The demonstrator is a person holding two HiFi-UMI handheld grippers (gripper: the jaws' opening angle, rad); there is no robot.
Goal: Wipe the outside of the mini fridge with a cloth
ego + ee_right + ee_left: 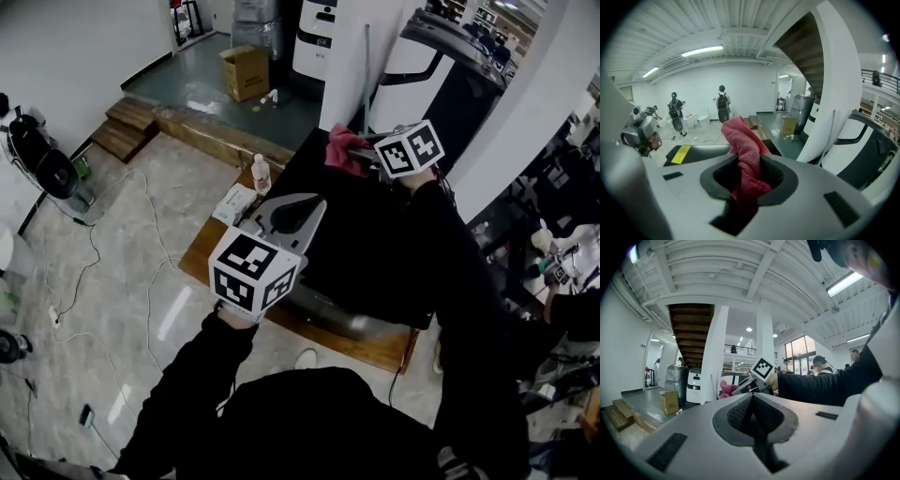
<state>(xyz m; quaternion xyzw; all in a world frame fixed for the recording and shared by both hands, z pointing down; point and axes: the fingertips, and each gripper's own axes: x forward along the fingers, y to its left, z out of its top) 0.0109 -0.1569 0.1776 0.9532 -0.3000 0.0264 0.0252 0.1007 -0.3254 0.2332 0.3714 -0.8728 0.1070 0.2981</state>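
The right hand-held gripper (749, 176) is clamped on the red cloth (740, 136). The cloth is bunched between its jaws, and one fold stands out in front of them. In the head view this hand-held gripper (364, 154) holds the cloth (339, 148) at the far corner of the black fridge (375, 246). I cannot tell if the cloth touches the top there. The left hand-held gripper (752, 398) has its jaws together with nothing between them, and it hangs over the near left side of the fridge.

The fridge stands on a low wooden bench (202, 255), with a bottle (262, 174) and a small packet (234, 202) just beside it.

I see three risks:
- The cloth is held as a narrow bunch, so a hard stroke could pull it out of the jaws.
- The hard jaw tips could rub on the fridge in place of the cloth.
- Nothing steadies the fridge, so a strong push may shift it on the bench, and a low sweep on the left side could knock the bottle over.
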